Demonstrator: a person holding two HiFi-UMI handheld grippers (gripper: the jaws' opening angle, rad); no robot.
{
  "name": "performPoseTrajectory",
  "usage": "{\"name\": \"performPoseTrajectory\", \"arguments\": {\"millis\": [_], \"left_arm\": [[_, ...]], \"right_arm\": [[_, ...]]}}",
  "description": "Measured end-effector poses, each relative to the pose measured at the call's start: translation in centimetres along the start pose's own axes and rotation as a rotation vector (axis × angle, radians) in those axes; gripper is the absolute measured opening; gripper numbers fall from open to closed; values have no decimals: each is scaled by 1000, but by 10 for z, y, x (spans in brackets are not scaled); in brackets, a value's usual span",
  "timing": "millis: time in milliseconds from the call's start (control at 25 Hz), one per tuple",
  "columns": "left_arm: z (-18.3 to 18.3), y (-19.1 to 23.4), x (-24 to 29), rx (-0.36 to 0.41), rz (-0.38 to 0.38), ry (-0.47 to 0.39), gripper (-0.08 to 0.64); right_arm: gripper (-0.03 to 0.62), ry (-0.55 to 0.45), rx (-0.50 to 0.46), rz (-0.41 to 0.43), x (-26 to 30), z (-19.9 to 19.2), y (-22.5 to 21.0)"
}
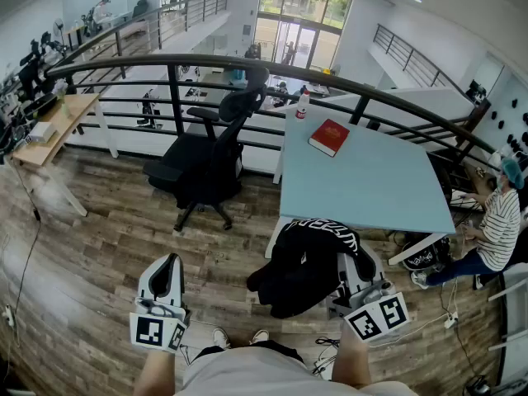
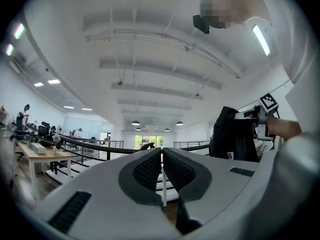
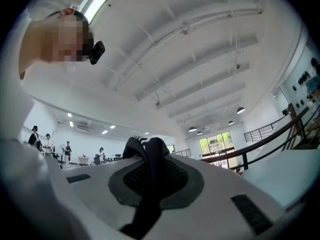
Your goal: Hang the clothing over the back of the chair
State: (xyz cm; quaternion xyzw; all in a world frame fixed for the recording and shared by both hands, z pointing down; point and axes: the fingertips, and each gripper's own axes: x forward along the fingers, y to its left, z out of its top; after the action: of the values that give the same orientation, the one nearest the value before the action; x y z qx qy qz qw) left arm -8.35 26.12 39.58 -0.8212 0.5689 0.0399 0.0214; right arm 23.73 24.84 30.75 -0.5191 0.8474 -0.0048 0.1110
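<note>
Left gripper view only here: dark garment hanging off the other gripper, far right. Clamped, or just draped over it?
Observer: Clamped. In the right gripper view the right gripper has its jaws shut on a fold of the black garment.
Operator: Where's the chair?
Observer: Head view: the black office chair stands ahead, left of the light blue table, its back bare.
Operator: Garment clear of the table?
Observer: Head view shows it bunched at the table's near edge; contact I cannot tell.
</note>
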Motion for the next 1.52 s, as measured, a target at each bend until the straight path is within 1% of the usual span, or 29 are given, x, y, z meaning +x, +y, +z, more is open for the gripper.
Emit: {"name": "performPoseTrajectory", "arguments": {"millis": [240, 440, 600, 840, 960, 1080, 1280, 1520], "left_arm": [[0, 0, 1, 1, 25, 6, 29], [-3, -5, 7, 8, 52, 14, 29], [-3, -12, 10, 14, 80, 15, 29], [-8, -30, 13, 29, 117, 18, 29], [-13, -35, 13, 34, 130, 34, 29], [-16, -31, 18, 34, 148, 42, 29], [-31, -20, 45, 17, 141, 57, 29], [-48, 15, 111, -16, 96, 57, 29]], "right_arm": [[38, 8, 0, 6, 7, -1, -9], [38, 26, -2, 33, 14, -8, -19], [38, 48, -22, 84, 19, -16, -20], [38, 51, 6, 187, 20, -26, -19], [38, 61, 19, 212, 23, -32, -23], [38, 71, 26, 232, 31, -38, -25], [38, 97, 24, 247, 54, -51, -30], [38, 124, 18, 218, 111, -67, -48]]}}
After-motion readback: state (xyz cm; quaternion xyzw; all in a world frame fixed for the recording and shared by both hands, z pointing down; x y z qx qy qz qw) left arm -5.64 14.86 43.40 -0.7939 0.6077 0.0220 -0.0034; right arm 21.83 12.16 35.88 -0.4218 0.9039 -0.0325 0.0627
